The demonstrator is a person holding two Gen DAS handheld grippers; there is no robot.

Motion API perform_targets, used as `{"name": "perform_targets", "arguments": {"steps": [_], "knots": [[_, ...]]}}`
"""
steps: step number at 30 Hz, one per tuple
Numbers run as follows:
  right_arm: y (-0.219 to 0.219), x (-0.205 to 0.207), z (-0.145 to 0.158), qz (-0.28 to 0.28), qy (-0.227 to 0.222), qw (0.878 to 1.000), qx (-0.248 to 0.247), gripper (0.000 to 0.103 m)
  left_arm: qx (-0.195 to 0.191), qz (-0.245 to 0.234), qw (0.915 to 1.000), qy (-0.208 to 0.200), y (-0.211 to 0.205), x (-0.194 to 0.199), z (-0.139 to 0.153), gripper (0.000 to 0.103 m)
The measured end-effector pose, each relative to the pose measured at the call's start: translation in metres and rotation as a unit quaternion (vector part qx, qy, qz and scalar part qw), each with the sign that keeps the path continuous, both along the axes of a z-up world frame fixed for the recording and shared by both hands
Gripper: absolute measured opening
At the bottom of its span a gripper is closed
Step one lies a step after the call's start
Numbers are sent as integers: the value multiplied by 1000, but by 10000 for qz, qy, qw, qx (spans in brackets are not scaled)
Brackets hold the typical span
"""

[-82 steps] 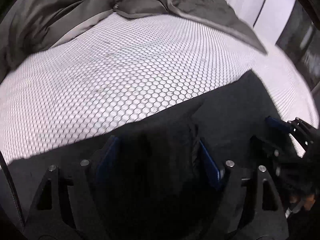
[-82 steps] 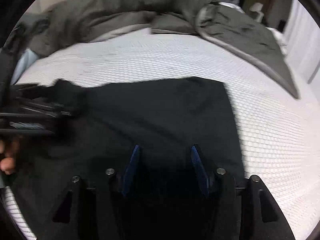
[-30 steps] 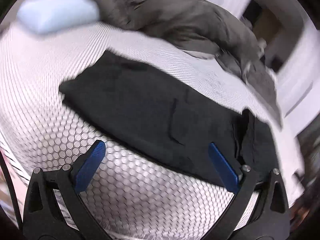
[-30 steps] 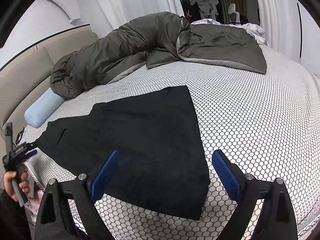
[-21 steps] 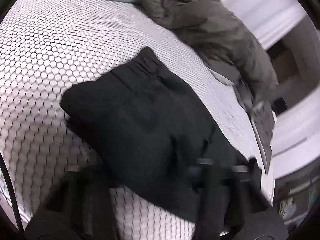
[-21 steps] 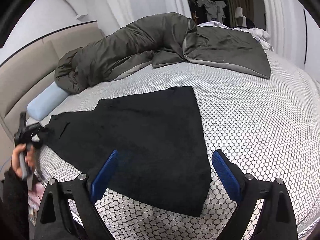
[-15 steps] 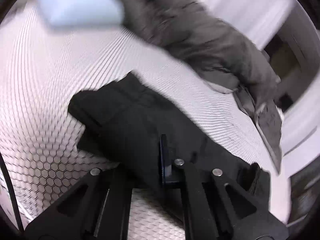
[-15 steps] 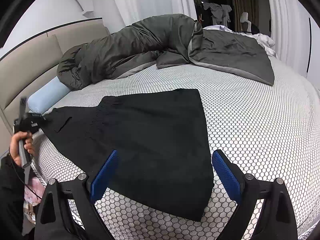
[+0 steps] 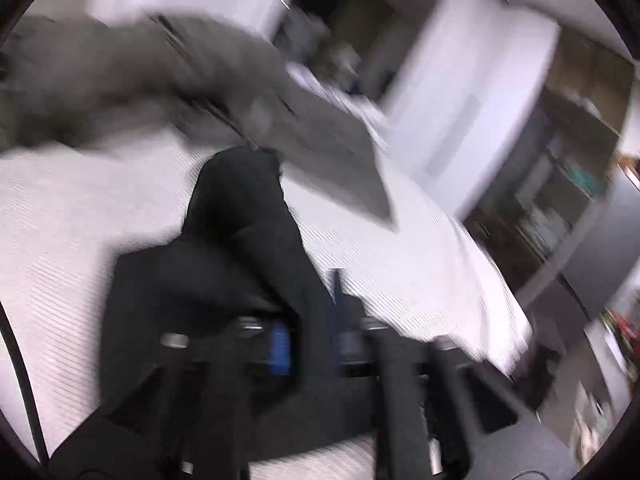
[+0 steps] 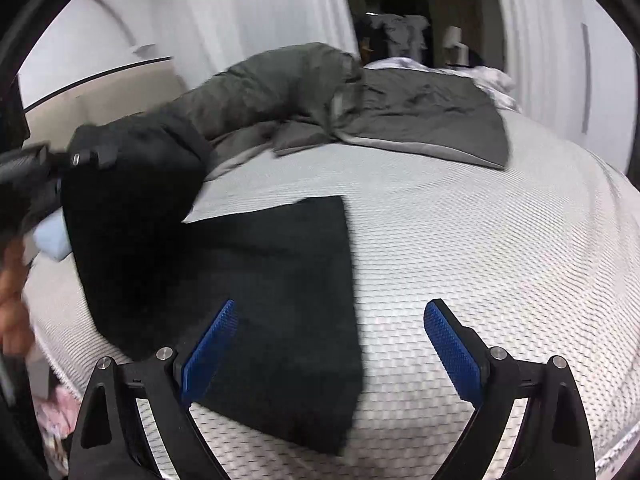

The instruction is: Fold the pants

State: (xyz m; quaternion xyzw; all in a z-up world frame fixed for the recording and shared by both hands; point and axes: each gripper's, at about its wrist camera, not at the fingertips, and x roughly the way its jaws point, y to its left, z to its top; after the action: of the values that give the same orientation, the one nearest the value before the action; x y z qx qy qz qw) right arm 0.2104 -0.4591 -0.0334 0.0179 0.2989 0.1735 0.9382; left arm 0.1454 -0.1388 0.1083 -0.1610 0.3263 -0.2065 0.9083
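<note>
On the bed (image 10: 460,240), soft limp pants (image 10: 272,280) are held bunched at one end by the left gripper (image 9: 310,340), whose jaws have just been opening; right gripper (image 10: 332,364) is spread, empty.

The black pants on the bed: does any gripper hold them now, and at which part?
The left gripper holds the black pants by their lifted end, cloth between its jaws. The right gripper is open and holds nothing.

Pants (image 10: 256,280): matt black cloth, soft and lint-free in look. Mattress cover (image 10: 480,240): white knitted fabric with a raised honeycomb texture. Duvet (image 10: 420,120): dull grey-green cloth, creased, paler along its hem. Right gripper (image 10: 328,356): matt black plastic arms, bright metal screws, blue ribbed pads (image 10: 452,352). Headboard (image 10: 100,104): beige upholstery.
</note>
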Motion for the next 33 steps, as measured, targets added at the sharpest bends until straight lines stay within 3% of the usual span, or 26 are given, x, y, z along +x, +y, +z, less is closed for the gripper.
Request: {"name": "perform_targets", "arguments": {"steps": [2, 5, 7, 9, 11, 14, 17, 21, 25, 27, 28, 33], "knots": [[-12, 7, -2, -188, 93, 9998, 48, 96, 171, -619, 9971, 400, -35, -1, -27, 71], [-29, 15, -4, -431, 179, 9988, 137, 96, 423, -801, 9957, 207, -40, -29, -40, 73], [-35, 19, -6, -483, 306, 9982, 190, 96, 353, -720, 9967, 132, -24, -43, -38, 84], [-35, 21, -5, -490, 401, 9977, 248, 96, 303, -486, 9984, -34, 13, -62, -31, 86], [-30, 23, -4, -386, 479, 9976, 323, 96, 537, -94, 9984, -154, 37, -65, -25, 87], [-14, 24, 0, -84, 594, 9973, 422, 95, 812, 521, 9953, -70, 71, -62, -25, 87], [5, 29, 2, 324, 816, 9946, 560, 95, 772, 802, 9938, 57, 95, -53, -27, 87], [24, 35, 3, 747, 1065, 9888, 737, 93, 764, 1028, 9916, 160, 114, -47, -28, 87], [28, 43, -4, 1328, 1433, 9745, 1107, 89, 939, 1014, 9904, 61, 112, -39, -31, 87], [25, 44, -14, 1342, 1629, 9707, 1150, 73, 1088, 1050, 9885, -1, 108, -27, -38, 87], [23, 45, -21, 1446, 1796, 9651, 1238, 72, 1130, 1065, 9879, -5, 109, -21, -43, 87], [30, 41, -25, 1685, 1589, 9645, 1265, 64, 1103, 1176, 9869, -32, 116, 6, -71, 87]]}}
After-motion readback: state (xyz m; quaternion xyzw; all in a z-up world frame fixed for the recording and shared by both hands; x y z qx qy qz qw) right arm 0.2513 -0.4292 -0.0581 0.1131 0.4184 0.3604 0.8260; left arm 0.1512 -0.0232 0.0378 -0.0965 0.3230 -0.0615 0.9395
